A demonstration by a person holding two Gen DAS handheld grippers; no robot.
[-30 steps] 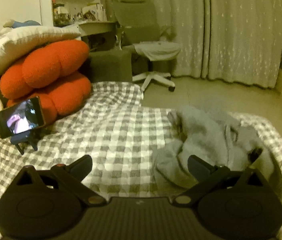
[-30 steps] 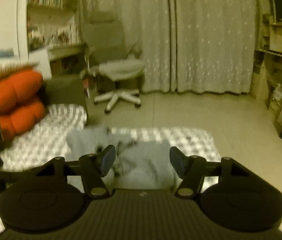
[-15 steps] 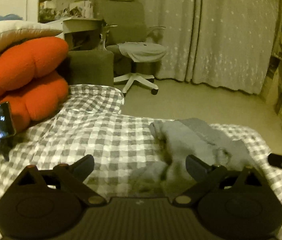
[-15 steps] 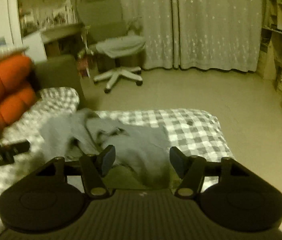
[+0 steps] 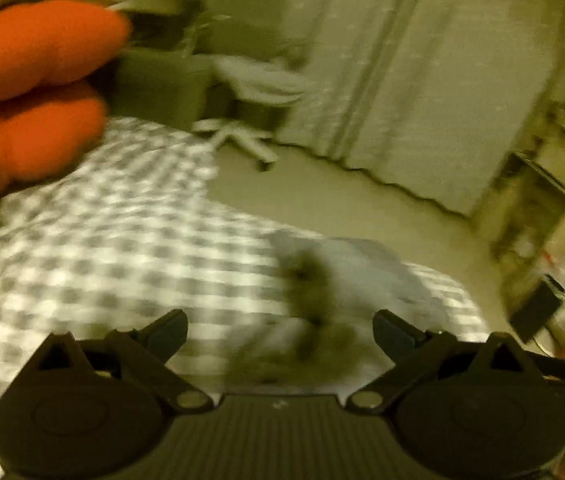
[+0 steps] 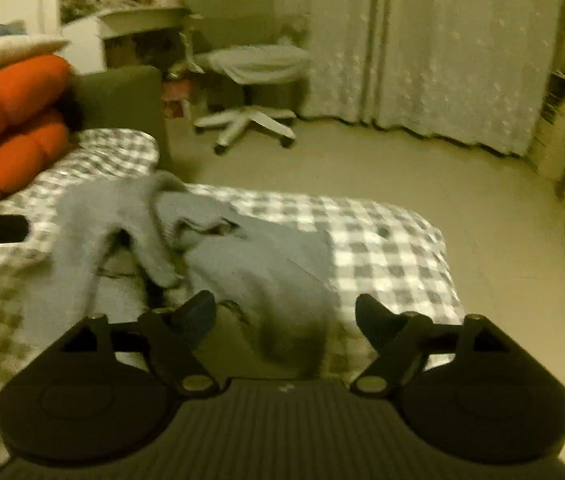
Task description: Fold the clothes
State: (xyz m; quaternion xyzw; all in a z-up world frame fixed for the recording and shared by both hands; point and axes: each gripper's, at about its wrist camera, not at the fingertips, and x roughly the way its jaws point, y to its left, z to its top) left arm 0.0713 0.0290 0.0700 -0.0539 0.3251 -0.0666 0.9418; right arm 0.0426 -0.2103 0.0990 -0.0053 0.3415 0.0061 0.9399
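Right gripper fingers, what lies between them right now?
In the right wrist view, the crumpled grey garment on the checkered bed cover fills the open right gripper gap.

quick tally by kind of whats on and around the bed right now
grey garment: 1
orange cushions: 2
white pillow: 1
checked bedspread: 1
office chair: 1
grippers, left and right: 2
total: 8

left wrist: low over bed (image 5: 102, 248), blurred, apparently facing curtain (image 5: 422, 80) | right wrist: same, sharper
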